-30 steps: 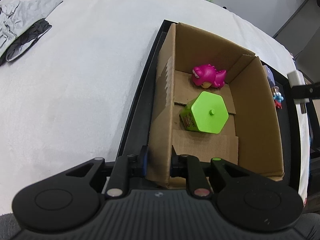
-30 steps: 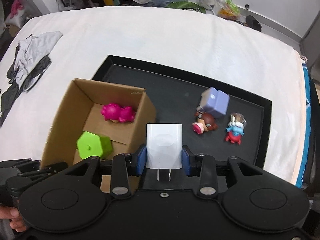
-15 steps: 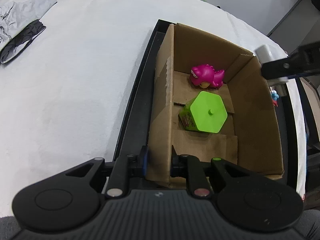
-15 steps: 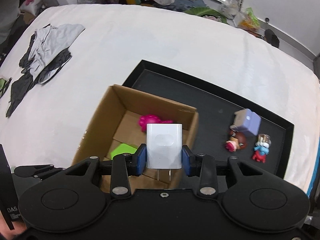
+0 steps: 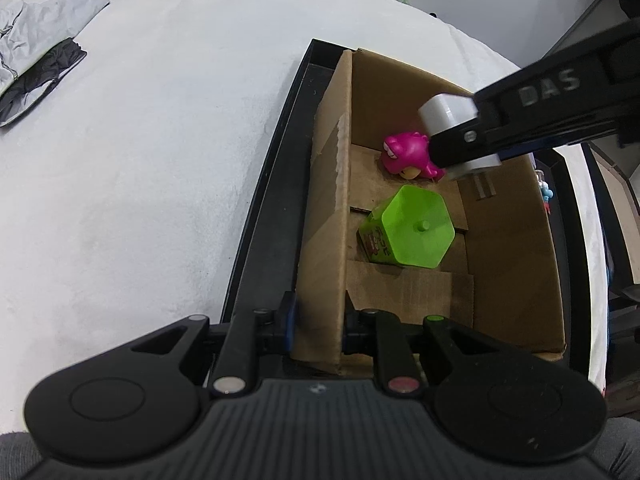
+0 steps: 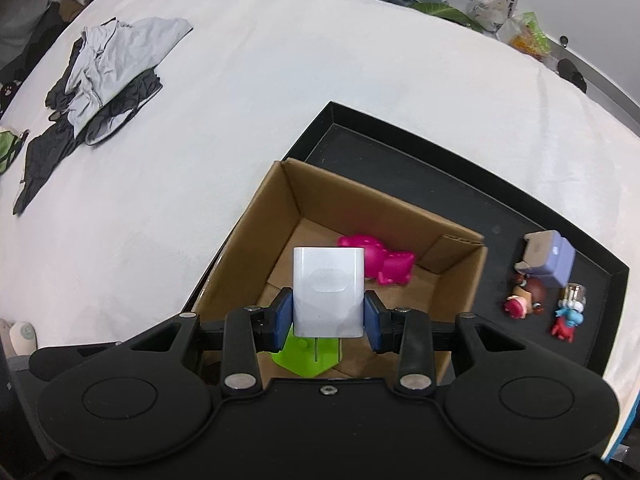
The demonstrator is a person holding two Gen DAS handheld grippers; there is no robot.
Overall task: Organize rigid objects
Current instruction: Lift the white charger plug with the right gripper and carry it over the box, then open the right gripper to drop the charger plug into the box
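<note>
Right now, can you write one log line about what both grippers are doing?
left gripper: shut on cardboard box wall | right gripper: shut on white charger, above box | inside: pink toy, green container

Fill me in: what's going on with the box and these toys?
A person is sorting small items into a cardboard box standing on a black tray. The left hand-held gripper clamps the box's near wall. The right hand-held gripper holds a white charger over the open box, which already contains a pink toy and a green hexagonal container. Several figurines wait on the tray.
</note>
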